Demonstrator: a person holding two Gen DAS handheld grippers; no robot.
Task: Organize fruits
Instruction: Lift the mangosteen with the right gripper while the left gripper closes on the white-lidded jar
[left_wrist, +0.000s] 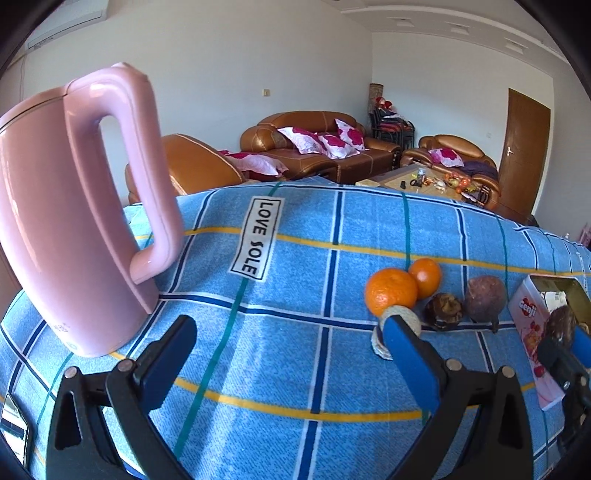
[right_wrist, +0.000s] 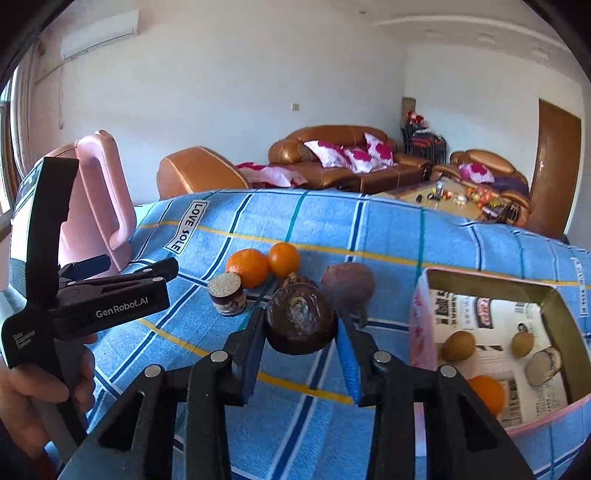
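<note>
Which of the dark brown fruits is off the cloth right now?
The round dark brown fruit clamped between the right gripper fingers. The other brown one and the purplish one behind it rest on the blue cloth.

box (left_wrist: 532, 325) cut off right | coffee-table clutter (right_wrist: 476, 197) too small

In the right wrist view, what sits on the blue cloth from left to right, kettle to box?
Pink plastic kettle → small round cork-topped jar → larger orange tangerine → smaller orange tangerine → dull purple round fruit → open pink-sided box.
</note>
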